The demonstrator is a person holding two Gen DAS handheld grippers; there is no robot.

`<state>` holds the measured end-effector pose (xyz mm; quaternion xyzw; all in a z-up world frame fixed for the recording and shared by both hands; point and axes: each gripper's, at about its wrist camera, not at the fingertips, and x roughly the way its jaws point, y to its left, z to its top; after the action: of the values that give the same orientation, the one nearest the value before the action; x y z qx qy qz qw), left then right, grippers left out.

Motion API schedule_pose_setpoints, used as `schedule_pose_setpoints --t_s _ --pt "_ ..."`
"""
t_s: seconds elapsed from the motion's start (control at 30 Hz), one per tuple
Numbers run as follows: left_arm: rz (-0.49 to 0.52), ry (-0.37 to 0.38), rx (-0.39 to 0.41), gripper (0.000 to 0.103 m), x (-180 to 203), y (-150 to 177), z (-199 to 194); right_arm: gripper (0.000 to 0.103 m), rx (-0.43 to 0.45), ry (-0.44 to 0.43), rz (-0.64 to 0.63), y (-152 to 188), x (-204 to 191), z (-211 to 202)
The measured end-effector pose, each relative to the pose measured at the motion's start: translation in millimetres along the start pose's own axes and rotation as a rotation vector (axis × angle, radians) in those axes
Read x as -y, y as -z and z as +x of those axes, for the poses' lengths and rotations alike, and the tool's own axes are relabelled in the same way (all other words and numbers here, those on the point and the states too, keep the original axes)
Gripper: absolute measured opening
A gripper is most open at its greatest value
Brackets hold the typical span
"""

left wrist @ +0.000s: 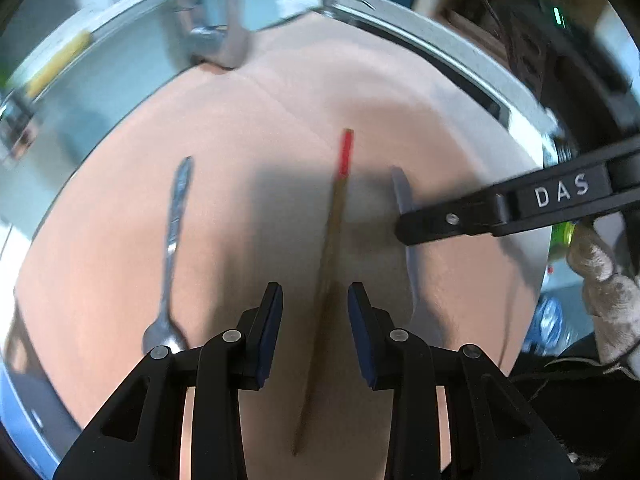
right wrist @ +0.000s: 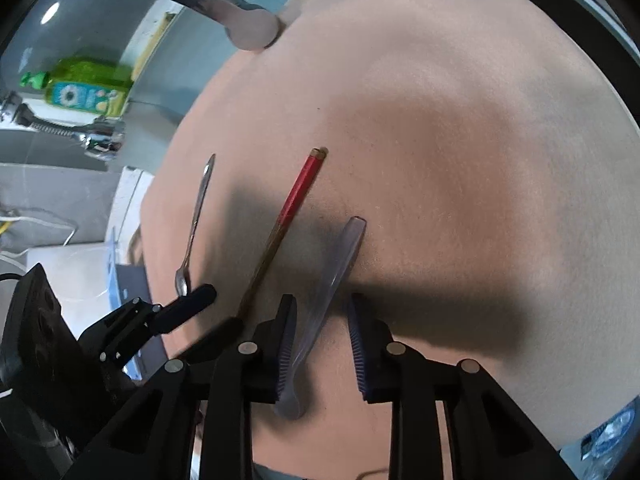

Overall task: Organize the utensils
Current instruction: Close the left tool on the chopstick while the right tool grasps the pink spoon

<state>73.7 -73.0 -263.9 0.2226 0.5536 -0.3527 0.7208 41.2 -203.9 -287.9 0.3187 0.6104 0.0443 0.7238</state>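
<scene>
Both grippers low over utensils, fingers spread, nothing pinched.
Your left gripper (left wrist: 316, 330) straddles the chopsticks (left wrist: 330, 248); your right gripper (right wrist: 322, 346) straddles the clear spoon (right wrist: 328, 292). Closing off-centre could skid either across the surface (right wrist: 480, 160).

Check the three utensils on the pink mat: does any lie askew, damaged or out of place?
Nothing stands out. The metal spoon, the red-ended wooden chopsticks and the clear plastic spoon lie roughly side by side on the pink mat, apparently undamaged.

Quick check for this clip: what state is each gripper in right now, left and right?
Left gripper: open, straddling the chopsticks, pads not touching.
Right gripper: open, around the clear plastic spoon, not clamped.
</scene>
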Motion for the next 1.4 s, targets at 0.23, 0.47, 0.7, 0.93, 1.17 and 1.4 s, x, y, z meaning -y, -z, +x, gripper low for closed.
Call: schedule_pose_setpoints --t_s 0.23,0.47,0.7,0.93,1.17,1.4 --pt "0.056 -0.032 0.008 0.015 7 -6 13 0.013 0.052 0.154 -0.088 7 -22 7" --pt "0.012 -0.049 0.023 0.007 -9 12 4 0.009 0.079 0.197 -0.138 -1 -19 -1" --pt "0.019 -0.099 0.006 0.008 -2 16 4 0.012 0.020 0.134 -0.076 8 -13 -2" --pt "-0.076 -0.021 0.054 0.006 -15 17 4 0.006 0.032 0.153 -0.148 16 -23 6" --pt "-0.315 0.105 0.144 0.005 -40 37 -9 0.006 0.055 0.084 -0.123 10 -18 1" --pt "-0.421 0.121 0.211 0.005 -49 54 -28 0.006 0.060 -0.003 -0.142 5 -32 -7"
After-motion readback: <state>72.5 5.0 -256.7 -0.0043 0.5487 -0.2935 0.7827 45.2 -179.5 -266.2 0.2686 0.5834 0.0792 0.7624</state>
